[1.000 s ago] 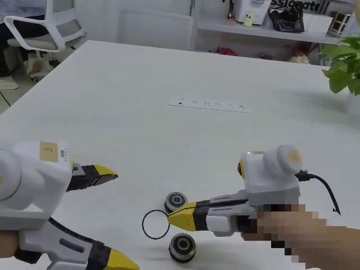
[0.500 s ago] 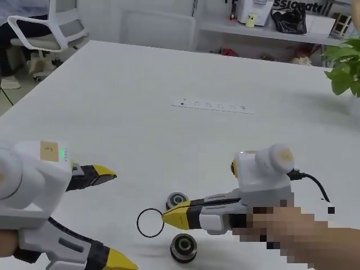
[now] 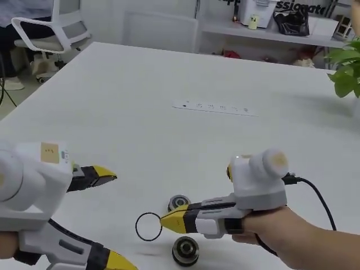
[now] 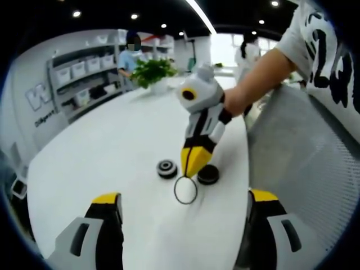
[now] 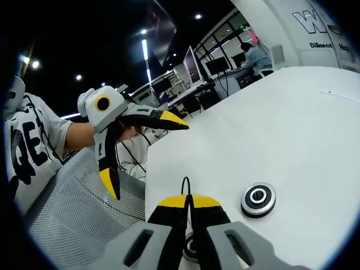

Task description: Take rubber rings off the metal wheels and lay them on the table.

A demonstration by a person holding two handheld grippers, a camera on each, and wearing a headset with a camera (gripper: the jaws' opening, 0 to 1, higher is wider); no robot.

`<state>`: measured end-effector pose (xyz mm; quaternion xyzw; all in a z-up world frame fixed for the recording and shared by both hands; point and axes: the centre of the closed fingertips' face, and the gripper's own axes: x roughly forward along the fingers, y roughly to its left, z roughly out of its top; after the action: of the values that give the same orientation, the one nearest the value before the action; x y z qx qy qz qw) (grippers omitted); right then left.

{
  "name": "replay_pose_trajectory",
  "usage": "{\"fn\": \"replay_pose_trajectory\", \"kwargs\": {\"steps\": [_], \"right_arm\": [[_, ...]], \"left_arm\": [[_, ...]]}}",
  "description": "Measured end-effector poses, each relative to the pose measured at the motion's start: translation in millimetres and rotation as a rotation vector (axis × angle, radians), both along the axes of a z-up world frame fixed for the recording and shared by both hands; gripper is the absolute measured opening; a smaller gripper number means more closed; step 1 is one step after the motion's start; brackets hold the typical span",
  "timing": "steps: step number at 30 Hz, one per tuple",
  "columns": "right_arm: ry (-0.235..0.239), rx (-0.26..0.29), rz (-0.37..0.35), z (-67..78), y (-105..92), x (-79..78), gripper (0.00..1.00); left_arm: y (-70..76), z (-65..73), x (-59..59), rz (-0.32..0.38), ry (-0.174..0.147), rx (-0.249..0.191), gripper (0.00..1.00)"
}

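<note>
Change noted: vs. 1 s ago, the right gripper (image 3: 164,221) and the rubber ring (image 3: 136,226) pinched at its tips sit a little further from the two metal wheels. The camera shifted too, so the move is small. Ring is off, clear of both the far wheel (image 3: 179,203) and the near wheel (image 3: 185,250). Judgement: removal done for this ring, laying down not yet – jaws are clenched on it.

Left gripper (image 3: 121,220) is spread wide, holding nothing, well apart from the work.

Left gripper view agrees: ring (image 4: 175,191) hangs from the right gripper (image 4: 194,164) in front of both wheels (image 4: 167,168), (image 4: 208,174).

Hard to make out:
- Whether the ring touches the table (image 3: 169,73) or hangs just above it – can't tell.
- Right gripper view: ring is a thin line (image 5: 184,185) rising from the closed tips (image 5: 188,199). One wheel (image 5: 258,198) is clear, the other mostly hidden under the jaws.
- Whether either wheel carries another ring – too small to say.
</note>
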<state>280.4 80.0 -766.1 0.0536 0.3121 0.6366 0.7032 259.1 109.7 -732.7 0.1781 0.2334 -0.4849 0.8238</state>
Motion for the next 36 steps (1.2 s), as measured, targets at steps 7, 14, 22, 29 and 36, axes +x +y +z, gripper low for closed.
{"fn": "replay_pose_trajectory", "kwargs": {"steps": [7,14,22,29,36], "right_arm": [[-0.009,-0.018,-0.007,-5.2,-0.4,0.5,0.0],[-0.007,-0.031,-0.006,-10.8,-0.1,-0.4,0.0],[-0.01,-0.046,-0.008,-14.6,-0.7,0.0,0.0],[-0.015,-0.059,-0.011,-18.4,-1.1,1.2,0.0],[-0.024,-0.077,-0.017,-21.5,-2.9,3.2,0.0]], "left_arm": [[1.1,-1.1,-1.6,0.001,0.004,0.0,0.93],[2.7,-1.0,-1.5,0.007,0.003,0.0,0.93],[3.1,-2.1,-1.9,0.007,0.006,0.001,0.93],[4.9,-3.1,-3.5,0.008,0.009,0.006,0.93],[5.7,-3.1,-4.1,0.009,0.008,0.007,0.93]]}}
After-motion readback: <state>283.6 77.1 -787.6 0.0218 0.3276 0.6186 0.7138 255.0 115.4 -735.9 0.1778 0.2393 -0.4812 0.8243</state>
